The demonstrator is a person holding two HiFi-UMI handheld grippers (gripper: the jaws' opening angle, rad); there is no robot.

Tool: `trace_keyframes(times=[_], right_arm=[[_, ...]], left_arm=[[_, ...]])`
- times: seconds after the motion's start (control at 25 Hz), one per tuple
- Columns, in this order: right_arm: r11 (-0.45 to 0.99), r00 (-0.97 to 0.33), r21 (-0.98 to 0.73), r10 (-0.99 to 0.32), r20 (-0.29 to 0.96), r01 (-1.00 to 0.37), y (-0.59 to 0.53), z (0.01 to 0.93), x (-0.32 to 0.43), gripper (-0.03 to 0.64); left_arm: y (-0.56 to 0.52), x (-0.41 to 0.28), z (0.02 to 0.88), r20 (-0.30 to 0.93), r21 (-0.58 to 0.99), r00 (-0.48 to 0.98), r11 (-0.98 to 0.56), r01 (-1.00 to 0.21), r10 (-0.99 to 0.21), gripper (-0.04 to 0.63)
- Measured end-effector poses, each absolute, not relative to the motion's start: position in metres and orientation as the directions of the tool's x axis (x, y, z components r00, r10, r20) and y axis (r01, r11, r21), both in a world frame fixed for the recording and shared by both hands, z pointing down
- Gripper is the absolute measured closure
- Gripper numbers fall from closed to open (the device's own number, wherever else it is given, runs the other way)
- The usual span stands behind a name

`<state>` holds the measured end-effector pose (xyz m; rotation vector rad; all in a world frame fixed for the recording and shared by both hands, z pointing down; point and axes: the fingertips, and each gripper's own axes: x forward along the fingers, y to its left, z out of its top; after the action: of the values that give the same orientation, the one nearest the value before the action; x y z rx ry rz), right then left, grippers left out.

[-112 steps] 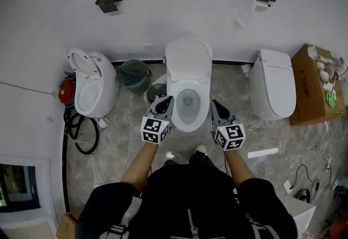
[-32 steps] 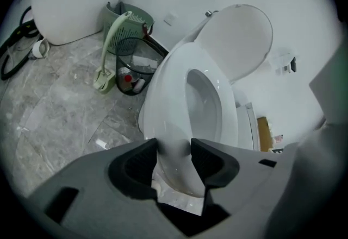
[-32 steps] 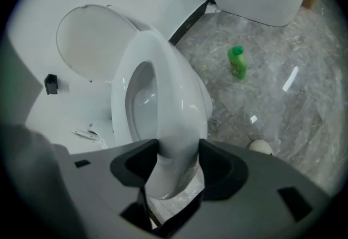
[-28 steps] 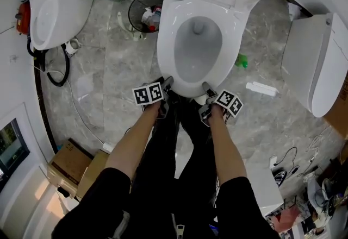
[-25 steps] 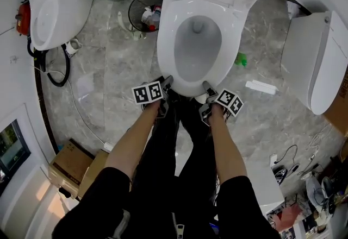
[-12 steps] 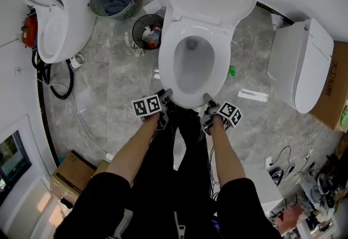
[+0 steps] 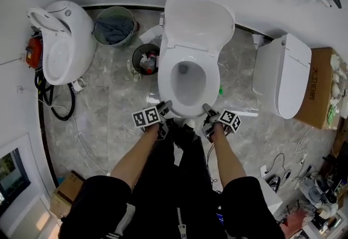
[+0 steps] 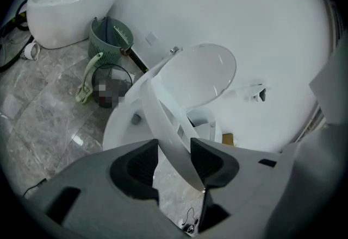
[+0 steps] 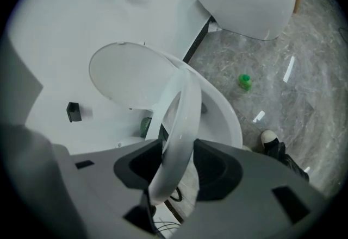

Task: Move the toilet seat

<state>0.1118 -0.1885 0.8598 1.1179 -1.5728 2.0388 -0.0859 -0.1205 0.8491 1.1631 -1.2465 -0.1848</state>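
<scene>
The white toilet seat [image 7: 166,83] rings the bowl, and its lid [image 7: 197,20] stands up against the wall. Both gripper views show the seat [image 8: 163,118] tilted up off the bowl. My left gripper [image 7: 165,106] is at the front-left rim. The rim slants between its opening jaws [image 8: 174,156], touching both. My right gripper [image 7: 207,107] is at the front-right rim. Its jaws [image 9: 179,159] are closing, and the seat [image 9: 182,118] fills the gap between the pads.
Another white toilet [image 7: 60,42] stands at the left beside a green basket [image 7: 114,26] and a black bin [image 7: 144,58]. A third toilet [image 7: 283,77] and a cardboard box [image 7: 321,86] are at the right. A black hose [image 7: 51,107] and cables [image 7: 277,170] lie on the marble floor.
The head view has drawn back, so the toilet looks smaller and more of the room shows. Both grippers have stayed at the seat's front rim.
</scene>
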Motion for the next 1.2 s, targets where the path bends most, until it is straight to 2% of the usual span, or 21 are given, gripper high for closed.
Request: trace_keyframes(times=[0.28, 0.56, 0.92, 1.2], right_arm=[[-0.288, -0.684, -0.732, -0.262, 0.680, -0.618, -0.233, 0.807, 0.095, 0.413], [-0.209, -0.750, -0.794, -0.259, 0.608, -0.571, -0.278, 0.762, 0.080, 0.382], [-0.146, -0.804, -0.891, -0.387, 0.451, -0.429, -0.361, 0.708, 0.053, 0.353], [-0.105, -0.814, -0.931, -0.458, 0.358, -0.350, -0.426, 0.686, 0.027, 0.347]], left_arm=[[-0.164, -0.104, 0.798, 0.552, 0.815, 0.359, 0.397, -0.423, -0.752, 0.382], [-0.209, -0.117, 0.756, 0.500, 0.843, 0.297, 0.379, -0.383, -0.814, 0.370], [-0.287, -0.143, 0.705, 0.383, 0.888, 0.228, 0.289, -0.359, -0.895, 0.356], [-0.349, -0.168, 0.685, 0.345, 0.893, 0.172, 0.266, -0.364, -0.923, 0.354]])
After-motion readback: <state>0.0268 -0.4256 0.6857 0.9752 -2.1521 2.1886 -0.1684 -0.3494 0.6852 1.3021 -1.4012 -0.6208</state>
